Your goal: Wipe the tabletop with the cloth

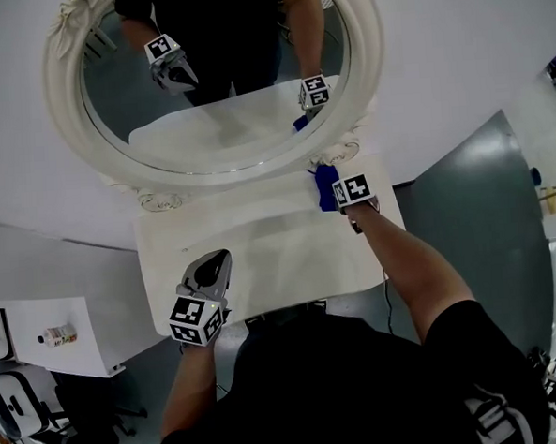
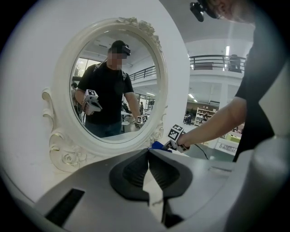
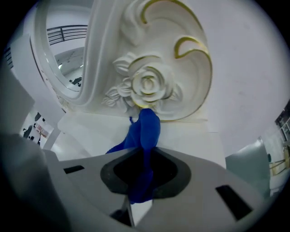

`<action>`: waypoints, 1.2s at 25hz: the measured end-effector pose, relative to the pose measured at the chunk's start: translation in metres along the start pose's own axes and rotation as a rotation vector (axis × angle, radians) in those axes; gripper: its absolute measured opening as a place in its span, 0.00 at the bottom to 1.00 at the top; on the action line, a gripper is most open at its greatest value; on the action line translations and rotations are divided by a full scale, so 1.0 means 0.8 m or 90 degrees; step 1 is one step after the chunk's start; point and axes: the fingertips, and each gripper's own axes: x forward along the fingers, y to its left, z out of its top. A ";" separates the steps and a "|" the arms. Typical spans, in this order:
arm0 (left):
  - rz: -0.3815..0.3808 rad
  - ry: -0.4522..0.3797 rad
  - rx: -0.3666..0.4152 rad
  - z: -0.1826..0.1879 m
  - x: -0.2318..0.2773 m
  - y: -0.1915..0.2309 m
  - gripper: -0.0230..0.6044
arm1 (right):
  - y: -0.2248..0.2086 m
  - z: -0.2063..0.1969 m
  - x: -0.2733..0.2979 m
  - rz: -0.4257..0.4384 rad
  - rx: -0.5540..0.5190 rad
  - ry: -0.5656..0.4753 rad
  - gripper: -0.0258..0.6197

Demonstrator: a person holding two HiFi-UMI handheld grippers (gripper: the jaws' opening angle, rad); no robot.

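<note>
Head view: my right tongs (image 1: 335, 187) hold the blue cloth (image 1: 325, 185) on the tabletop (image 1: 260, 241), just below the mirror (image 1: 64, 98). Left gripper view: my left tongs (image 2: 148, 158) are pinched together, empty. Right gripper view: the jaws clamp the cloth. I should press it flat and sweep away from the mirror.

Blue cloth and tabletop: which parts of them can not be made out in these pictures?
- Cloth: in the head view, its right part is hidden by the right gripper cube.
- Cloth end: in the right gripper view, it is lost between the jaws shut on it.
- Tabletop: in the head view, the near edge is covered by the person's torso and the left gripper.
</note>
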 end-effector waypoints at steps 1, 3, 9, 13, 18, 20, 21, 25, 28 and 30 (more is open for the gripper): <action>-0.004 0.001 0.001 0.001 0.006 -0.003 0.05 | -0.012 -0.002 -0.003 -0.006 0.005 0.000 0.11; -0.011 0.003 0.002 0.003 0.017 -0.011 0.05 | -0.036 -0.008 -0.009 -0.017 0.016 0.001 0.11; -0.025 0.006 0.007 0.009 0.045 -0.032 0.05 | -0.097 -0.018 -0.023 -0.049 0.031 -0.001 0.11; -0.030 0.009 0.009 0.011 0.057 -0.040 0.05 | -0.127 -0.025 -0.031 -0.065 0.042 -0.001 0.11; -0.033 0.010 0.010 0.012 0.065 -0.045 0.05 | -0.141 -0.030 -0.035 -0.070 0.046 0.000 0.11; -0.034 0.009 0.009 0.014 0.067 -0.047 0.05 | -0.142 -0.030 -0.036 -0.072 0.048 0.000 0.11; -0.034 0.009 0.010 0.014 0.067 -0.047 0.05 | -0.142 -0.030 -0.036 -0.073 0.050 0.000 0.11; -0.035 0.006 0.012 0.016 0.064 -0.045 0.05 | -0.137 -0.026 -0.043 -0.075 0.061 -0.012 0.11; -0.034 0.003 0.016 0.018 0.058 -0.041 0.05 | -0.124 -0.020 -0.056 -0.069 0.064 -0.041 0.11; -0.033 0.000 0.019 0.020 0.052 -0.038 0.05 | -0.113 -0.018 -0.068 -0.064 0.062 -0.056 0.11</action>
